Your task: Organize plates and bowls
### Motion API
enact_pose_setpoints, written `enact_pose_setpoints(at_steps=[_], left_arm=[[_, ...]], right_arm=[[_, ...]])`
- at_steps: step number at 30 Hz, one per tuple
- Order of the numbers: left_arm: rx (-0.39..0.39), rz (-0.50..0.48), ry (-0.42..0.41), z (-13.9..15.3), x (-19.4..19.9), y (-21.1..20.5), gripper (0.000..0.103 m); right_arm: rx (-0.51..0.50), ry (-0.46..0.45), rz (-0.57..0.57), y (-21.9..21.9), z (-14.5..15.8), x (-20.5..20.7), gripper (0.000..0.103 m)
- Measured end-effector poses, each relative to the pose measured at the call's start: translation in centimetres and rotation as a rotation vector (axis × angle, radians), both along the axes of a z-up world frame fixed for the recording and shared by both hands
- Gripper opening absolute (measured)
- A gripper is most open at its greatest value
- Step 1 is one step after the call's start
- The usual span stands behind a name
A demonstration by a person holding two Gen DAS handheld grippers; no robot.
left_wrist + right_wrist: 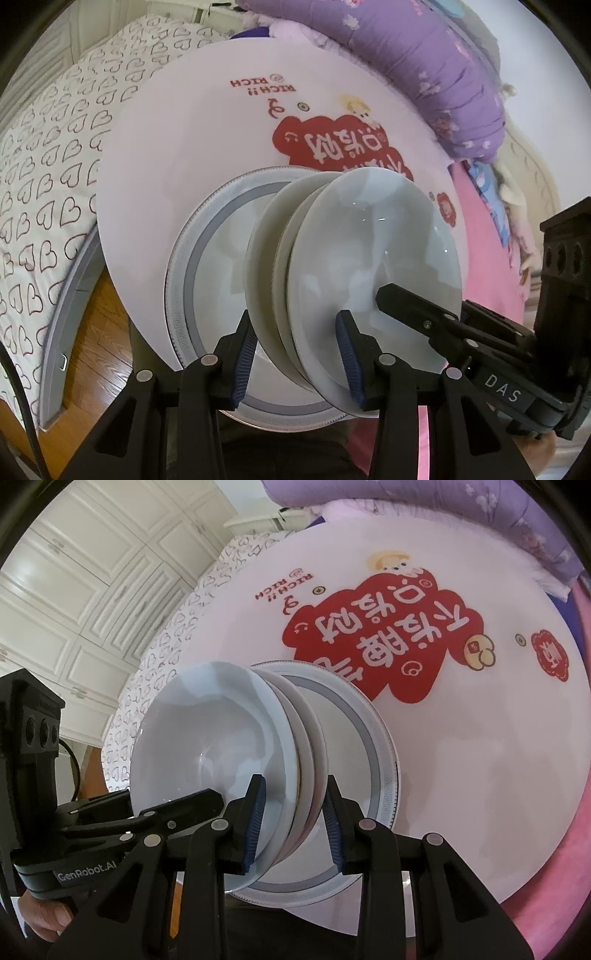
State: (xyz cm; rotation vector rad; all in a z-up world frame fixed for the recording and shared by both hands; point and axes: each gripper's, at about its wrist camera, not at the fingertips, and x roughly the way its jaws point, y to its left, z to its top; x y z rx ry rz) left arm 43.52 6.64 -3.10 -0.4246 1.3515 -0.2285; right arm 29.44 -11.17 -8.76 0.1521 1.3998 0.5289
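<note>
A stack of pale bowls (369, 258) sits on a white plate with a grey patterned band (199, 258) on a round white table (177, 129) with a red cartoon print. My left gripper (297, 360) is shut on the near rims of the stacked bowls, blue pads on each side. My right gripper (295, 825) is shut on the same stack (207, 738) from the other side; the grey-banded plate (369, 746) lies beneath. Each gripper shows in the other's view, the right one (406, 299) and the left one (192, 801).
A bed with a heart-print sheet (44, 184) lies left of the table. A purple quilt (424, 55) and pink cloth (491, 258) are behind and right. White cabinets (74, 590) stand at the back. Wooden floor (96, 350) shows below the table edge.
</note>
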Motion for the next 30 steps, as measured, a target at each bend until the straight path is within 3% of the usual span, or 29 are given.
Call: enact_pose_setpoints(at_steps=[10, 12, 13, 15, 17, 18, 19, 20, 23, 30], left_arm=[[0.007, -0.011, -0.036, -0.1, -0.5, 0.0, 0.041], [0.031, -0.006, -0.071, 0.4, -0.8, 0.1, 0.051], [0.040, -0.004, -0.089, 0.7, -1.0, 0.0, 0.057], [0.062, 0.011, -0.121, 1.3, -1.4, 0.2, 0.076], [0.079, 0.033, -0.148, 1.8, -2.0, 0.6, 0.092], [0.082, 0.047, -0.169, 2.1, -2.4, 0.8, 0.096], [0.097, 0.059, -0.194, 2.6, -2.9, 1.0, 0.096], [0.116, 0.068, -0.212, 2.8, -3.3, 1.0, 0.096], [0.164, 0.098, -0.285, 3.9, -5.2, 0.9, 0.102], [0.288, 0.138, -0.513, 7.5, -12.4, -0.9, 0.102]], right_arm=[[0.032, -0.005, -0.012, -0.3, -0.3, 0.0, 0.034], [0.047, -0.013, -0.018, -0.5, -0.1, 0.0, 0.036], [0.064, -0.026, -0.025, -0.7, 0.1, -0.1, 0.047], [0.061, -0.062, -0.047, -1.1, 0.9, -0.2, 0.056], [0.072, -0.098, -0.073, -1.8, 1.6, 0.0, 0.078], [0.081, -0.108, -0.090, -2.2, 1.8, 0.1, 0.084], [0.095, -0.121, -0.107, -2.6, 2.1, 0.1, 0.098], [0.107, -0.139, -0.121, -3.0, 2.4, 0.0, 0.103], [0.132, -0.182, -0.151, -3.9, 3.5, -0.5, 0.103], [0.156, -0.336, -0.207, -5.4, 7.2, -4.3, 0.103]])
